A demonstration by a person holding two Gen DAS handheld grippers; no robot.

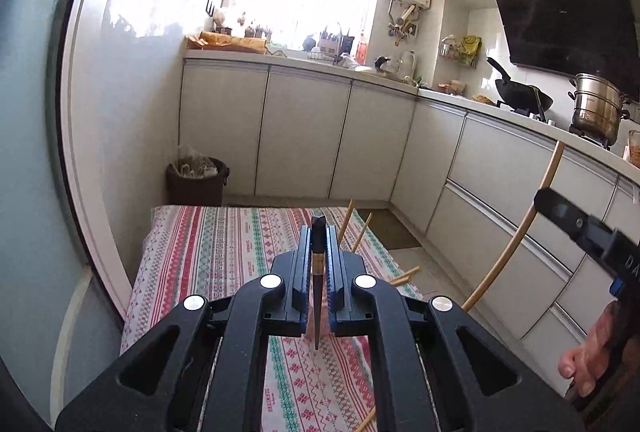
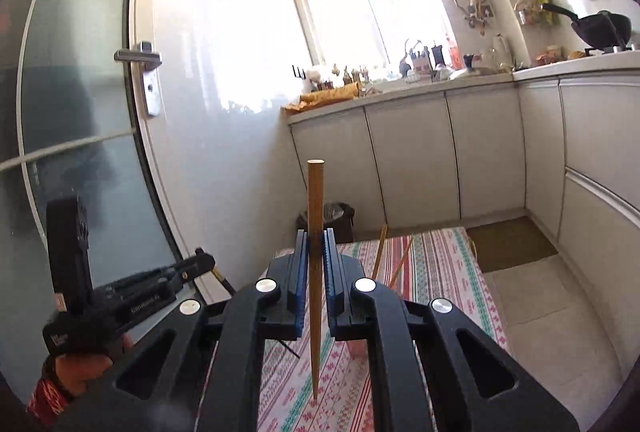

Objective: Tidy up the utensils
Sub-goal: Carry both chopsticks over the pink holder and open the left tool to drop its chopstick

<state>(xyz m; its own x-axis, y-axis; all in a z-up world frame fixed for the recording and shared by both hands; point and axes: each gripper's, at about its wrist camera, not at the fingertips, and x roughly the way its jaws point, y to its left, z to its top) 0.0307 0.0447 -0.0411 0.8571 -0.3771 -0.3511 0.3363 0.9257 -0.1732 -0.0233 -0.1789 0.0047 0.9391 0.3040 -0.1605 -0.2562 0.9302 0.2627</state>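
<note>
The left gripper's (image 1: 319,246) fingers pinch a dark chopstick (image 1: 318,264) upright; the right gripper's (image 2: 316,252) fingers clamp a pale bamboo chopstick (image 2: 315,216) likewise, both raised above the patterned surface (image 1: 224,244). Several bamboo chopsticks (image 1: 362,232) lie scattered there, unsorted, so most work likely remains.

The left tool (image 1: 319,232) is showing matt black plastic with shiny metal rivets, and ridged blue pads (image 1: 330,264) are lining its fingers. It is pinching a dark lacquered chopstick (image 1: 317,296) that is gleaming faintly. The right tool (image 2: 316,236) is pinching a pale, bare wooden chopstick (image 2: 315,272) with a matt grain. A woven patterned cloth (image 1: 224,252) is covering the surface. Glossy cabinet doors (image 1: 300,135) are reflecting window light, and a polished steel pot (image 1: 598,107) is shining.
</note>
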